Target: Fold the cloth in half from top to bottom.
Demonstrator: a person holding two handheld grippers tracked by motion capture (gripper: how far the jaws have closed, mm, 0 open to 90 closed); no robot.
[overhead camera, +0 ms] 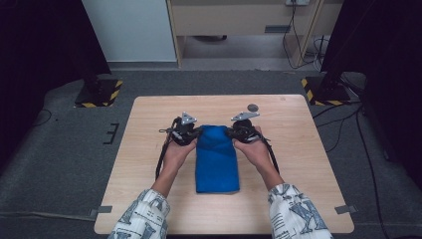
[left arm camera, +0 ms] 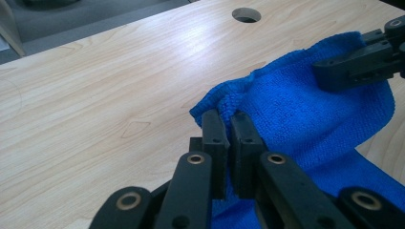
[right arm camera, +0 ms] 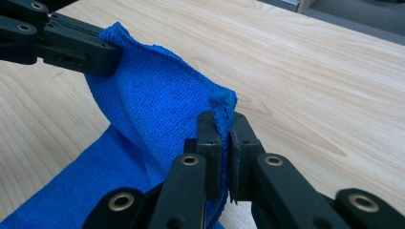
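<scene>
A blue cloth [overhead camera: 216,162] lies folded lengthwise in the middle of the wooden table [overhead camera: 149,149], its far end lifted. My left gripper [overhead camera: 197,131] is shut on the cloth's far left corner, and in the left gripper view the blue cloth [left arm camera: 296,119] is pinched between the jaws of the left gripper [left arm camera: 227,119]. My right gripper [overhead camera: 230,131] is shut on the far right corner. In the right gripper view the right gripper [right arm camera: 220,119] clamps the blue cloth [right arm camera: 157,109] by its edge, with the left gripper [right arm camera: 112,50] holding the opposite corner farther off.
A round hole [overhead camera: 253,107] is cut in the table's far side, also seen as a hole [left arm camera: 246,15] in the left gripper view. Two stand bases with yellow-black tape [overhead camera: 98,93] [overhead camera: 326,91] sit on the floor beyond the table. Cables run along the right.
</scene>
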